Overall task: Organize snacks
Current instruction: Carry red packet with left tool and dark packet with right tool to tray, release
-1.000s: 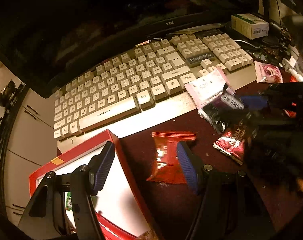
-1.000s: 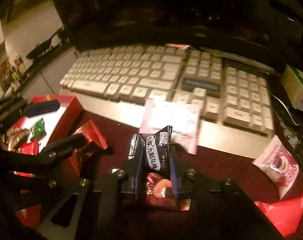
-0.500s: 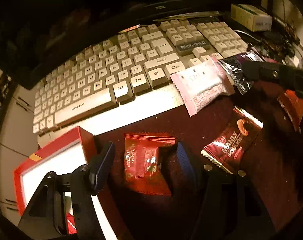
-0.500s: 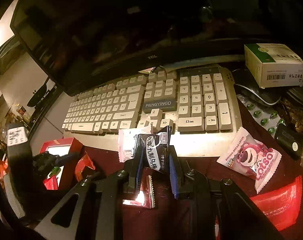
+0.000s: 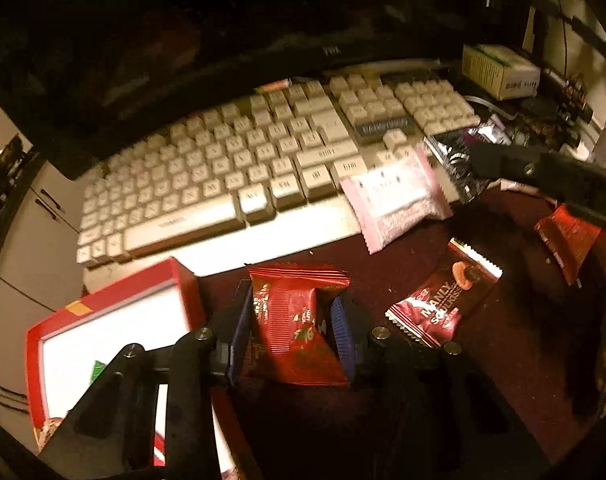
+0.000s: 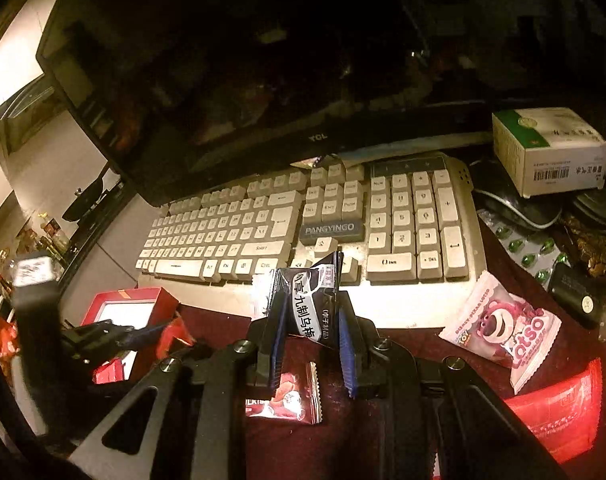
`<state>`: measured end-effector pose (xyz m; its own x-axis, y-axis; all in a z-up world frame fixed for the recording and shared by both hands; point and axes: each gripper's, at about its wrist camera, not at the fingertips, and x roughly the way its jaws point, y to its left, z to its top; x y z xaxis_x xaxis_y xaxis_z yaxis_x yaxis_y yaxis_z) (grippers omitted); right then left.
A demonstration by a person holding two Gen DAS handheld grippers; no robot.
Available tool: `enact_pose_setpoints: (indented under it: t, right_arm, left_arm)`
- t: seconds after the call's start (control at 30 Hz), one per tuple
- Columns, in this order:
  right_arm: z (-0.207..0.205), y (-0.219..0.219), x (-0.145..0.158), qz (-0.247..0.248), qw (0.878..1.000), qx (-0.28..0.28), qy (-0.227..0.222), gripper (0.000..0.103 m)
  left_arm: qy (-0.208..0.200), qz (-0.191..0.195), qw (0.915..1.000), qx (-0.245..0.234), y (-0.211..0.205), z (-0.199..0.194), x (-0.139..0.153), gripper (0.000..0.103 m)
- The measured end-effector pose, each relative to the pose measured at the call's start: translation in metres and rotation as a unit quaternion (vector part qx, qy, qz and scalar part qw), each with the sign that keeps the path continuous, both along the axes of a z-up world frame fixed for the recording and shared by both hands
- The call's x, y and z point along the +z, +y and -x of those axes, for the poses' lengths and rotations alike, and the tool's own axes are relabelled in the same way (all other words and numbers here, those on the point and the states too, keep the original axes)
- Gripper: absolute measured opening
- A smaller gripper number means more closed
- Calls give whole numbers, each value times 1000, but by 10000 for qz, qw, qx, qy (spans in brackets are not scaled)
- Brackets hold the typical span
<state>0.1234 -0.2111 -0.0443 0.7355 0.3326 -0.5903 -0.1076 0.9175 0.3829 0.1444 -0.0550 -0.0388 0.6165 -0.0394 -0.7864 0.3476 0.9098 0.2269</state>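
My left gripper (image 5: pixel 293 320) is shut on a red snack packet (image 5: pixel 295 320) on the dark red mat, just right of the red box (image 5: pixel 103 304) with a white inside. My right gripper (image 6: pixel 311 322) is shut on a black snack packet (image 6: pixel 309 300) with white writing and holds it above the mat, in front of the keyboard. In the left wrist view the black packet (image 5: pixel 455 160) shows at the right, by a pink packet (image 5: pixel 395 200). A dark red "Manly" packet (image 5: pixel 443 300) lies right of my left gripper. The left gripper (image 6: pixel 151 332) shows by the red box (image 6: pixel 131 300) in the right wrist view.
A white keyboard (image 5: pixel 243 176) and a dark monitor (image 6: pixel 263 80) stand behind the mat. A pink Lotso packet (image 6: pixel 503 324) and a red packet (image 6: pixel 563 412) lie at the right. A white-green carton (image 6: pixel 551 148), a green pill blister (image 6: pixel 531 248) and cables crowd the back right.
My left gripper has closed on the red packet that lay between its open fingers. My right gripper has lifted and carried the black packet to the right, away from the box.
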Motion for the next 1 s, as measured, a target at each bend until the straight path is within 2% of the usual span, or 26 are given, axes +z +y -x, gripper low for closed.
enact_pose_setpoints:
  t: [0.23,0.43,0.53,0.77,1.0]
  right_arm:
    - [8,4,9,-17,9991,65,-421,24]
    - [11,27,8,60,9991,262,-321,24]
    - [19,55,9,135,9979,567,-287,24]
    - [32,153,14,327,9877,1501,-276,24]
    - [33,221,12,472,9775,2045,-190,24]
  left_arm:
    - [-515,291,9978,283,37,33,30,35]
    - [-693,416,9945,667,93,58,38,35]
    - [-757,393,9921,917,120,65,39,35]
    - [-760,453,9873,1317,169,74,34,35]
    - [-731,443,9833,1606,201,77,26,35]
